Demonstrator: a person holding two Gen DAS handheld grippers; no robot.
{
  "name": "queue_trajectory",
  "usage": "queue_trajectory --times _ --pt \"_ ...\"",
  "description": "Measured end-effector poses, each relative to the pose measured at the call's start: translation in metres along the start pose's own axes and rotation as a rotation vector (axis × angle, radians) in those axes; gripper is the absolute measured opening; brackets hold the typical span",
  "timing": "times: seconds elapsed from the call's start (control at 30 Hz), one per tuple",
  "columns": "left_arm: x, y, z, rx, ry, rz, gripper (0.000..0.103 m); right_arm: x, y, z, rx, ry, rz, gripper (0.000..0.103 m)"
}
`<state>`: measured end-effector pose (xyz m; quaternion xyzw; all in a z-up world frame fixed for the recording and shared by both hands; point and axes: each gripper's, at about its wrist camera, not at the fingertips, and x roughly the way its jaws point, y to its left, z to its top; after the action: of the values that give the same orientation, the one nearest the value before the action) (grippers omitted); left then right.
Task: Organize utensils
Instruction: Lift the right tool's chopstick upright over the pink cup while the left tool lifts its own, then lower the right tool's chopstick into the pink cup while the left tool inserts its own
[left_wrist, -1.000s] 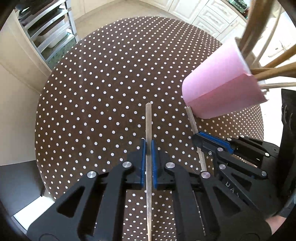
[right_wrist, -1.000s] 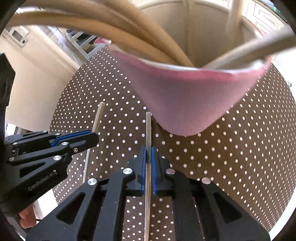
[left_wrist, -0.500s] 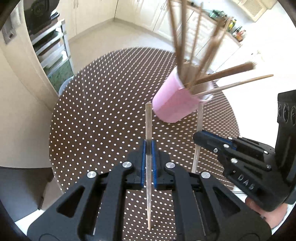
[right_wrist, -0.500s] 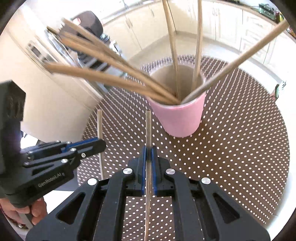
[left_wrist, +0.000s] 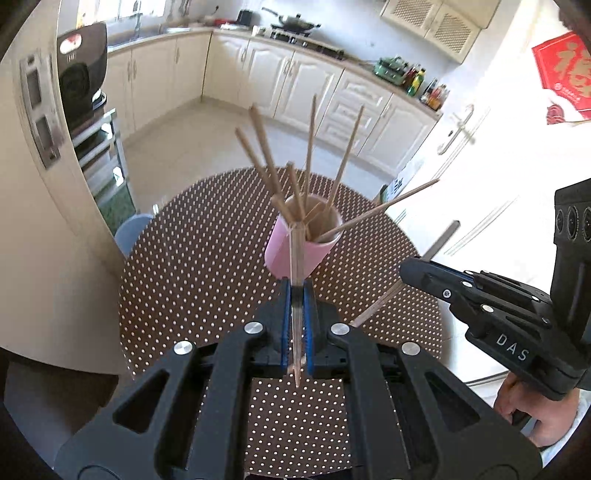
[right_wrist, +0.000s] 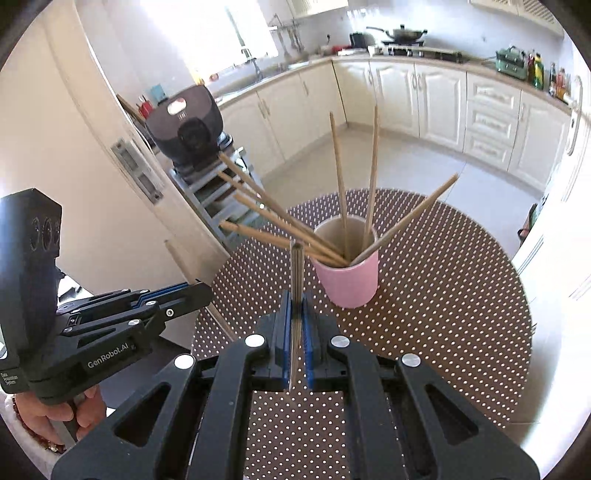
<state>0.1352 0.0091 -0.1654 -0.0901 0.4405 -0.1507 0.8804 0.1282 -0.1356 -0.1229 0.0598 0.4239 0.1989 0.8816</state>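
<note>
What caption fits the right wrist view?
Right tool shut on a chopstick, short of the pink cup of chopsticks on a dotted table.

Bright daylight kitchen, both views. Strongest light comes through the window (right_wrist: 236, 33) at upper left of the right wrist view, blown out white. Right side of the left wrist view is overexposed too, the white door (left_wrist: 461, 147) nearly washed out. Heavy fisheye: cabinets (right_wrist: 491, 110) bow, corners go to black vignette. Table (left_wrist: 207, 266) dots sharp mid-frame. Chopstick (left_wrist: 439, 236) at right of the left view is motion-blurred. Black gripper bodies at the bottom stay dark, little glare.
</note>
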Motion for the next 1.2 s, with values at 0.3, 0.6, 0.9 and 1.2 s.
queue_trajectory --times 0.3,0.6,0.9,1.2 --pt "-0.033 -0.017 0.016 0.032 -0.096 -0.024 0.006 -0.032 0.004 0.016 -0.01 -0.105 -0.009 0.005" --pt "-0.059 -0.031 0.045 0.047 -0.206 -0.077 0.006 -0.054 -0.005 0.039 -0.018 -0.193 -0.018 0.005" --pt "-0.057 -0.037 0.08 0.059 -0.256 -0.101 0.006 -0.06 -0.015 0.068 -0.049 -0.273 -0.071 0.005" --pt "-0.036 -0.035 0.11 0.061 -0.271 -0.094 0.006 -0.046 -0.029 0.088 -0.059 -0.287 -0.102 0.005"
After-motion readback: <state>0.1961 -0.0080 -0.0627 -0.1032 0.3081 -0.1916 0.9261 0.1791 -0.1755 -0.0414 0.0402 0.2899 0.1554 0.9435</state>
